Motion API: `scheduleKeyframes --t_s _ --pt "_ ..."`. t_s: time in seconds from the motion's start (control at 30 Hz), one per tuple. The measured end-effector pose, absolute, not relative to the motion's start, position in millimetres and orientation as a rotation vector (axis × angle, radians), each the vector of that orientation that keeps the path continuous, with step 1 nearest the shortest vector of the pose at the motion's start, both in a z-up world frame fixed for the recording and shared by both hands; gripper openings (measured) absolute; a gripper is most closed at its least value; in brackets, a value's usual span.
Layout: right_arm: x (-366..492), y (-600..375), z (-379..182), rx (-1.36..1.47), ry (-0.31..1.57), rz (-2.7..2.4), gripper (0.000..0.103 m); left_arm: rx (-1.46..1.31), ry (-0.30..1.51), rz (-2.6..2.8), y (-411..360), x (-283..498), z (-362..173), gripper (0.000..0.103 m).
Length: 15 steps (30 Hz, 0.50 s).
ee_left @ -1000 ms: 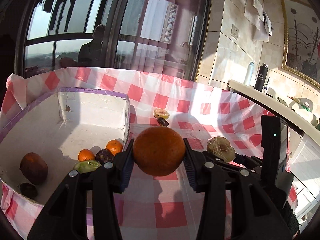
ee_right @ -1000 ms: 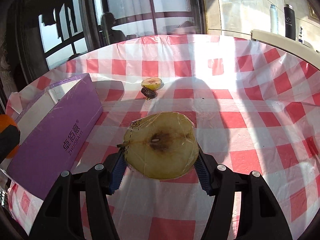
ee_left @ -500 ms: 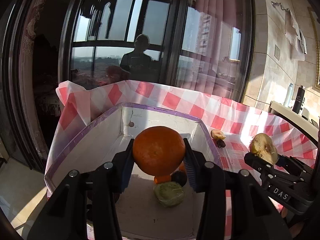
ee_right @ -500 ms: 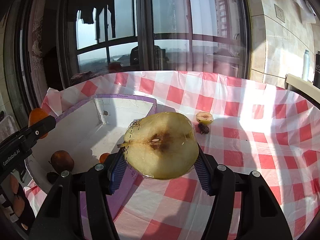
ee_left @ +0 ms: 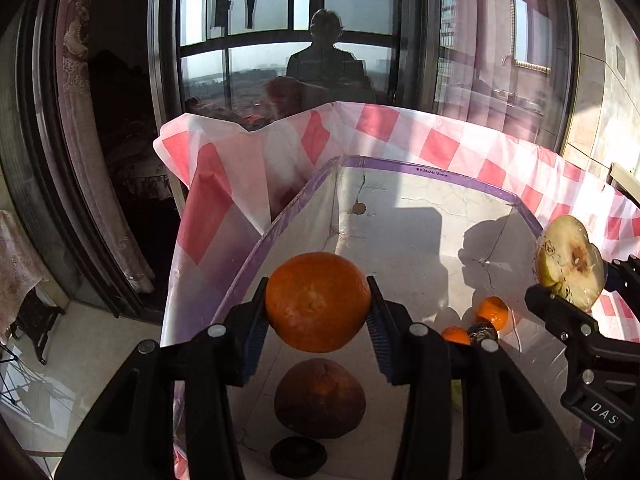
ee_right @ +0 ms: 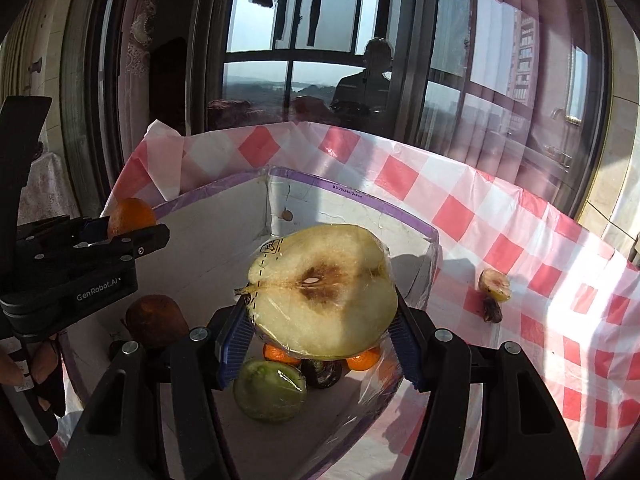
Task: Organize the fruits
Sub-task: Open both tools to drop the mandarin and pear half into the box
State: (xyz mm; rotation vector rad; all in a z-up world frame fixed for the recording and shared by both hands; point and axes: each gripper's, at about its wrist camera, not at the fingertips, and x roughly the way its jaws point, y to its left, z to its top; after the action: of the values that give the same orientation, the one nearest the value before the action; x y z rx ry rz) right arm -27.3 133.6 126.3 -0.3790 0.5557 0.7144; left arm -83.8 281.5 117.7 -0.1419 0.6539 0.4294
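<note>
My left gripper (ee_left: 317,312) is shut on a large orange (ee_left: 318,301) and holds it above the left part of the white box with a purple rim (ee_left: 432,171). Under it lie a brown fruit (ee_left: 320,398) and a small dark fruit (ee_left: 298,456). My right gripper (ee_right: 320,332) is shut on a wrapped pear half (ee_right: 324,290), cut face up, above the box's (ee_right: 360,196) right part. Below it lie a wrapped green fruit (ee_right: 270,396), two small oranges (ee_right: 362,360) and a dark fruit (ee_right: 322,372). Each gripper shows in the other's view.
The box stands on a red and white checked tablecloth (ee_right: 520,240). A cut fig (ee_right: 495,285) and a dark shrivelled piece (ee_right: 491,312) lie on the cloth to the right of the box. A window (ee_left: 320,40) is close behind the table edge.
Both grippers have swung left from over the cloth to over the box, each still holding its fruit. The orange now hangs over the brown fruit, the pear half over the small oranges.
</note>
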Motion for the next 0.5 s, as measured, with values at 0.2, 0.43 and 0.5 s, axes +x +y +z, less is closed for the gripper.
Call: scheduleKeyframes --t_s 0.2,0.43,0.5 --pt "-2.7 166.4 106.2 -0.539 0.685 0.758 0.06 -0.101 0.788 0.408 289.1 -70.0 104.5 0.045" --pt "26.3 179.1 89.7 -0.642 0.863 0.739 0.06 -0.076 0.895 0.388 288.9 -58.1 93.8 0.046" --pt "29.2 181.7 84.2 -0.678 0.885 0.72 0.06 -0.073 0.904 0.377 288.2 -57.9 93.6 0.048"
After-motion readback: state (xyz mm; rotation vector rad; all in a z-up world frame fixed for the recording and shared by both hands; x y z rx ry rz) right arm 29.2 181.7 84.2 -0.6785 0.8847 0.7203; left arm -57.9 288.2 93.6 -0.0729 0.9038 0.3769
